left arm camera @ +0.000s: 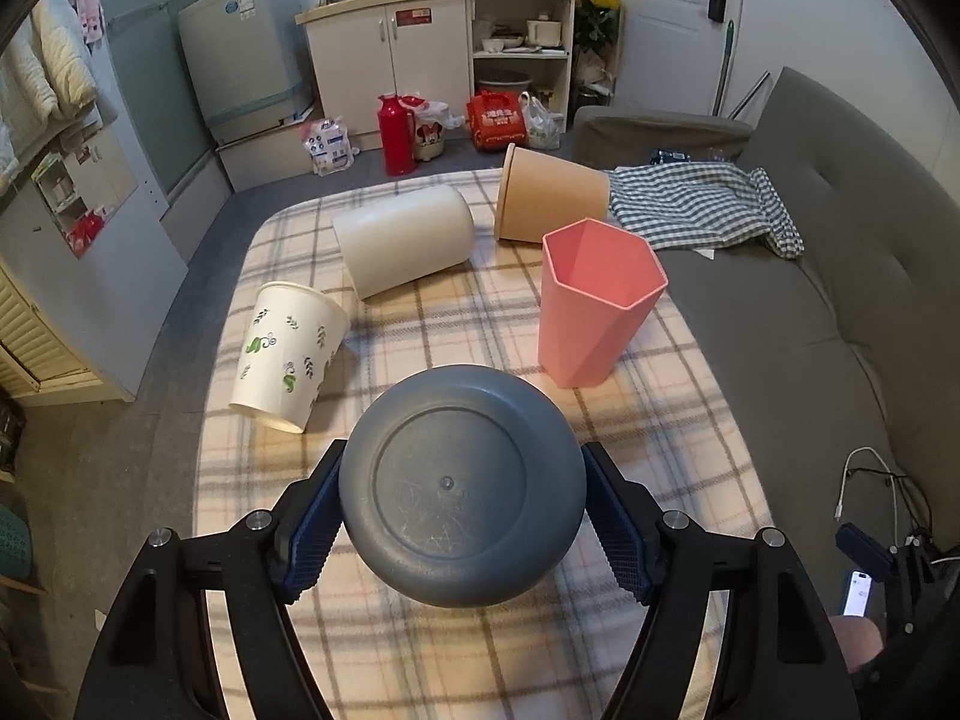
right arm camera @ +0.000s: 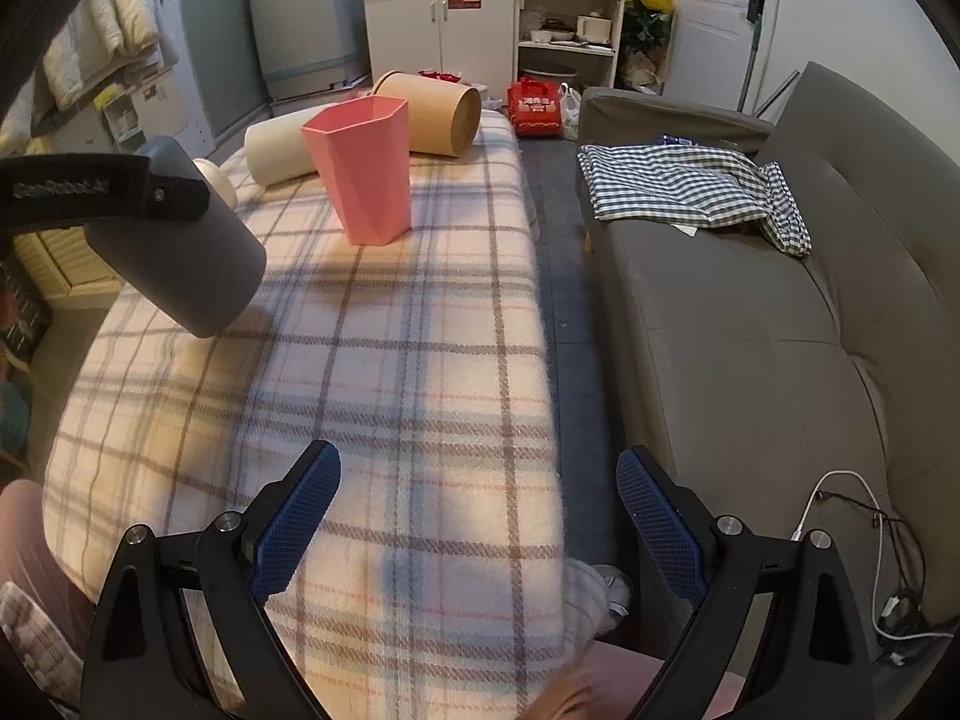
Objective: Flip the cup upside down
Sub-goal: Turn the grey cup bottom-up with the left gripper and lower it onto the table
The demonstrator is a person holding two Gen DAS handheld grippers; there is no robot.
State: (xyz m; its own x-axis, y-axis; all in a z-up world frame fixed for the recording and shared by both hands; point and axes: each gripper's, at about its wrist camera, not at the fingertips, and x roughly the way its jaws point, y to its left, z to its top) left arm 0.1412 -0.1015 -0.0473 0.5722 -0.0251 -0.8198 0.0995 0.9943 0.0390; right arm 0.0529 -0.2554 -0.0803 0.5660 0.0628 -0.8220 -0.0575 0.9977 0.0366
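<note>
My left gripper point(left arm camera: 462, 504) is shut on a dark grey cup point(left arm camera: 462, 483); the cup's base faces the camera. In the right wrist view the grey cup point(right arm camera: 192, 264) hangs tilted above the plaid-covered table point(right arm camera: 390, 360), held by the left gripper's finger point(right arm camera: 108, 192). My right gripper point(right arm camera: 477, 516) is open and empty above the table's near right edge.
A pink hexagonal cup point(left arm camera: 594, 306) stands upright. A white cup point(left arm camera: 408, 249), a tan paper cup point(left arm camera: 549, 195) and a leaf-patterned paper cup point(left arm camera: 288, 354) lie on their sides. A grey sofa point(right arm camera: 780, 330) with a checked cloth point(right arm camera: 690, 186) stands on the right.
</note>
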